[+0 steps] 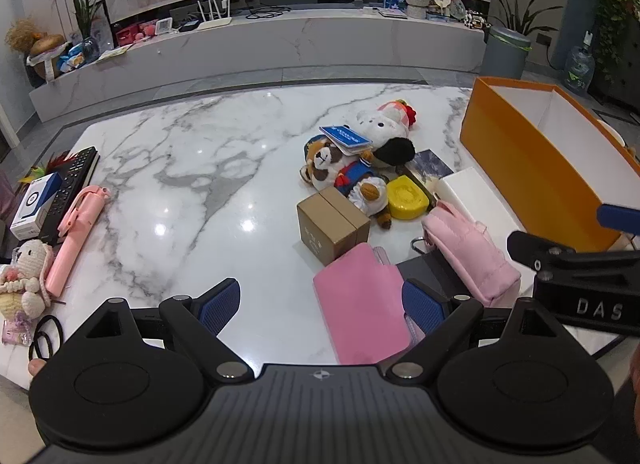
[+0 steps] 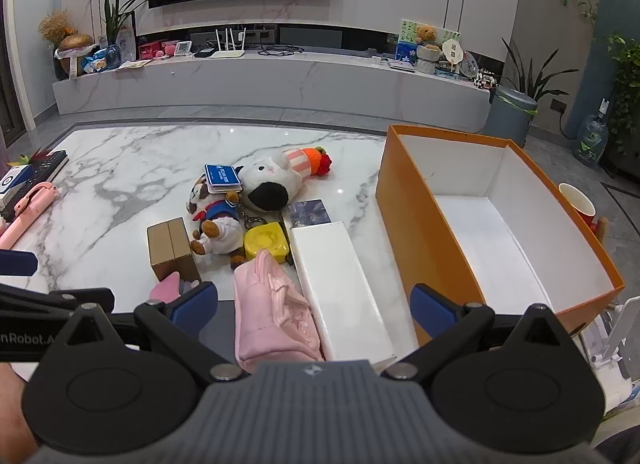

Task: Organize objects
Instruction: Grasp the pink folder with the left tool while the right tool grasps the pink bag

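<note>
The pink pouch (image 2: 272, 316) lay on the marble table (image 2: 132, 168) just left of the long white box (image 2: 340, 288), which lay beside the orange box (image 2: 416, 232). It sat between the wide-spread, empty jaws of the right gripper (image 2: 314, 306). Left of the pouch, the left gripper (image 1: 322, 308) also gaped empty over a flat pink case (image 1: 360, 304).

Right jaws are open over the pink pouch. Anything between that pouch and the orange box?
Yes. The long white box lies on the table between the pink pouch and the orange box. The orange box's near wall must also be cleared; its inside looks empty.
</note>
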Motion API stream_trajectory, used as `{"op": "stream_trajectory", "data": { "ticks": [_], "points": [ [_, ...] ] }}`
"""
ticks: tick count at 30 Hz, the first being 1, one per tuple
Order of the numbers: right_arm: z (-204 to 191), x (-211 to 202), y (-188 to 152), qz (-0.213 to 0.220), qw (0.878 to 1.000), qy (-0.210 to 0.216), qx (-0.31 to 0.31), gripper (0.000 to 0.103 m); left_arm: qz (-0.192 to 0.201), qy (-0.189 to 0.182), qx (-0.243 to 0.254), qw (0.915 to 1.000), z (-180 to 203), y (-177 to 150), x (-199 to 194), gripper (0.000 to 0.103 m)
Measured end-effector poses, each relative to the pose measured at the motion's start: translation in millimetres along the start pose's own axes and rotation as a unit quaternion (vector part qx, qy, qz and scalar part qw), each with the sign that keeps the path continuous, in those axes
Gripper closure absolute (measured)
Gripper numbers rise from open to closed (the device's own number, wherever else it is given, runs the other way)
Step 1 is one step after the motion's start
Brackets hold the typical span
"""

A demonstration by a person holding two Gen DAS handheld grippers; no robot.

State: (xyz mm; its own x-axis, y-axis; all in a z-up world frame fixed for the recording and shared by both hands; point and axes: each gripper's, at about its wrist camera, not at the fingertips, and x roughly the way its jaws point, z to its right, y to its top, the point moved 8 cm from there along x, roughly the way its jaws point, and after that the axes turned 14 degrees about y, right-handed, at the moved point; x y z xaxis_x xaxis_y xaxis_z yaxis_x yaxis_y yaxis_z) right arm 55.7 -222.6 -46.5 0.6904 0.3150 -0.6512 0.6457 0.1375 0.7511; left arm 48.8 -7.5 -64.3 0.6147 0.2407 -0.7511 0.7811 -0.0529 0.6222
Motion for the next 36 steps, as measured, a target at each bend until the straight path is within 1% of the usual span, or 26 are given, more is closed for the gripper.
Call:
{"op": "stream_trajectory", "data": {
  "ticks": [3, 6, 9, 13, 18, 22, 26, 29, 30, 32, 33, 36],
  "points": [
    [1.3, 2.7, -0.1, 0.002, 1.000, 0.005, -0.001, 0.001, -0.005, 0.005, 0.009, 0.9999, 1.9, -7.0, 8.3, 0.000],
    [4.8, 5.5, 0.9, 0.005, 1.000, 0.004, 0.003, 0.001, -0.018, 0.006, 0.008, 0.9998, 1.6, -13.2, 17.1, 0.000],
    [9.5, 11.0, 0.6, 0.000, 1.000, 0.003, 0.004, 0.001, -0.022, 0.007, 0.009, 0.9997, 2.3, -16.8, 21.3, 0.000],
    [15.3, 19.7, -3.7, -0.006, 1.000, 0.005, 0.002, 0.001, -0.023, -0.001, 0.008, 0.9997, 3.4, -24.0, 25.5, 0.000],
    [19.0, 35.1, -14.4, -0.019, 1.000, 0.020, -0.004, 0.001, -0.039, -0.012, 0.008, 0.9991, 8.6, -37.4, 35.4, 0.000],
    [20.4, 48.5, -21.1, -0.035, 0.999, 0.037, 0.003, 0.001, -0.043, -0.028, 0.004, 0.9987, 13.2, -41.2, 39.2, 0.000],
    [18.1, 57.1, -20.4, -0.038, 0.998, 0.050, -0.002, 0.001, -0.035, -0.058, 0.009, 0.9977, 22.8, -43.4, 37.8, 0.000],
    [16.8, 60.7, -18.1, -0.039, 0.998, 0.049, -0.012, 0.001, -0.035, -0.070, 0.019, 0.9968, 31.5, -47.2, 38.0, 0.000],
    [15.6, 61.5, -17.6, -0.039, 0.998, 0.052, -0.016, 0.002, -0.036, -0.071, 0.022, 0.9966, 33.8, -48.3, 38.8, 0.000],
    [11.8, 62.7, -17.9, -0.037, 0.997, 0.064, -0.023, 0.008, -0.036, -0.076, 0.023, 0.9962, 36.0, -49.6, 40.9, 0.000],
    [9.9, 64.1, -18.9, -0.039, 0.996, 0.071, -0.026, 0.014, -0.035, -0.082, 0.020, 0.9958, 36.5, -50.0, 42.2, 0.000],
    [3.7, 68.9, -23.8, -0.046, 0.995, 0.081, -0.037, 0.021, -0.039, -0.097, 0.019, 0.9943, 38.2, -52.9, 47.4, 0.000]
  ]
}}
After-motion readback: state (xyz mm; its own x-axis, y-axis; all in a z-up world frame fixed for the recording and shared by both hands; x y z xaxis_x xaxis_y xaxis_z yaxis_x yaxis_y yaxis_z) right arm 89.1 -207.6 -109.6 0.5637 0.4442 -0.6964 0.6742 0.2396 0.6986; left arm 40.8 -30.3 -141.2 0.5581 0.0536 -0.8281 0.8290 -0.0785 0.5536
